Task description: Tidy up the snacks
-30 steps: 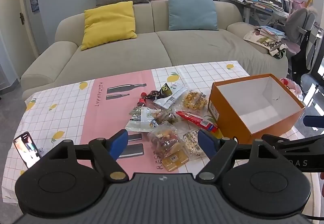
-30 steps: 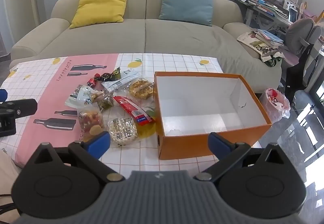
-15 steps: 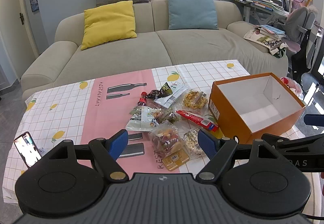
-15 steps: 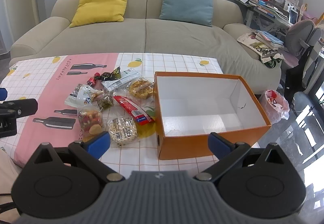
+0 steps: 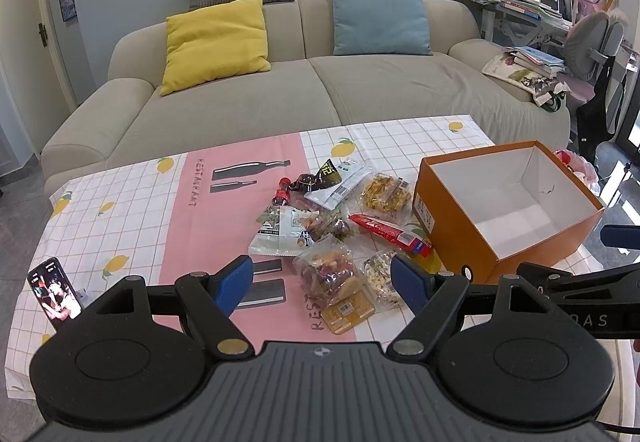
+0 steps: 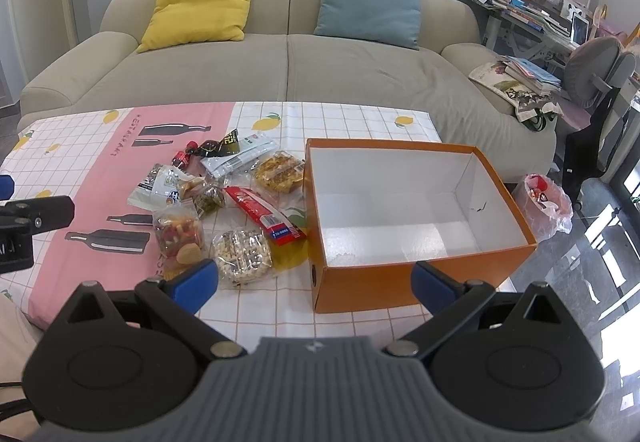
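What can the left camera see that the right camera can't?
Only the left wrist view shows the phone lit up at the table's left edge, plus the small orange packet near the fingers. Only the right wrist view shows the whole pink plastic bag on the floor past the orange box. Both show the empty box, the snack pile, the sofa and its yellow and blue pillows.
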The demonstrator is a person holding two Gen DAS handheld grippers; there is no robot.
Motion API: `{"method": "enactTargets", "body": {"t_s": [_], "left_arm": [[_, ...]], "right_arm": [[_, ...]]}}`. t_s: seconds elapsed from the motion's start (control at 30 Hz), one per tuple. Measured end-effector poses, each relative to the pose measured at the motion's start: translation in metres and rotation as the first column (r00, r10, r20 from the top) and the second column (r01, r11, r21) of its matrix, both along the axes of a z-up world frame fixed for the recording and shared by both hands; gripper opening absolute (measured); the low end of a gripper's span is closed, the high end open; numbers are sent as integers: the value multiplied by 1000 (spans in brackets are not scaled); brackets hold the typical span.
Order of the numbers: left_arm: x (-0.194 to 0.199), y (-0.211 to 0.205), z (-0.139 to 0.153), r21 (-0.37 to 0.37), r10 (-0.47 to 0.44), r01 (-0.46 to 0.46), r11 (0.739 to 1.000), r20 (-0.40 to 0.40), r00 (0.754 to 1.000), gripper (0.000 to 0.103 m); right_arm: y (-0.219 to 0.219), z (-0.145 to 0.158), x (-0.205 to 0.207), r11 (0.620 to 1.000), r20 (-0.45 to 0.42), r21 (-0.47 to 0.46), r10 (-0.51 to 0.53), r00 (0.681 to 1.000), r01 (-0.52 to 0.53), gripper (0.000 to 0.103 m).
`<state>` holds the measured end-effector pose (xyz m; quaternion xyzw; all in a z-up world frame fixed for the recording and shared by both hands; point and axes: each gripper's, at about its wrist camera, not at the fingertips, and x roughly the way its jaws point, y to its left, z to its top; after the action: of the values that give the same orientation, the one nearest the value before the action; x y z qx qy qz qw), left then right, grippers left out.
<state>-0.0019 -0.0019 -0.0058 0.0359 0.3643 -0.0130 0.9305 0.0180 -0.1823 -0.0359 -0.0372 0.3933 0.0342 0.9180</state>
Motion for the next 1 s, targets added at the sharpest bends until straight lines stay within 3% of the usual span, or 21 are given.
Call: {"method": "enactTargets", "body": {"t_s": [1.0], "left_arm": [[-1, 0, -1, 2, 0, 0, 1000, -6, 1000, 91]], "right_arm": [[0, -2, 1, 1000, -6, 4, -2, 1000, 3, 100]]}}
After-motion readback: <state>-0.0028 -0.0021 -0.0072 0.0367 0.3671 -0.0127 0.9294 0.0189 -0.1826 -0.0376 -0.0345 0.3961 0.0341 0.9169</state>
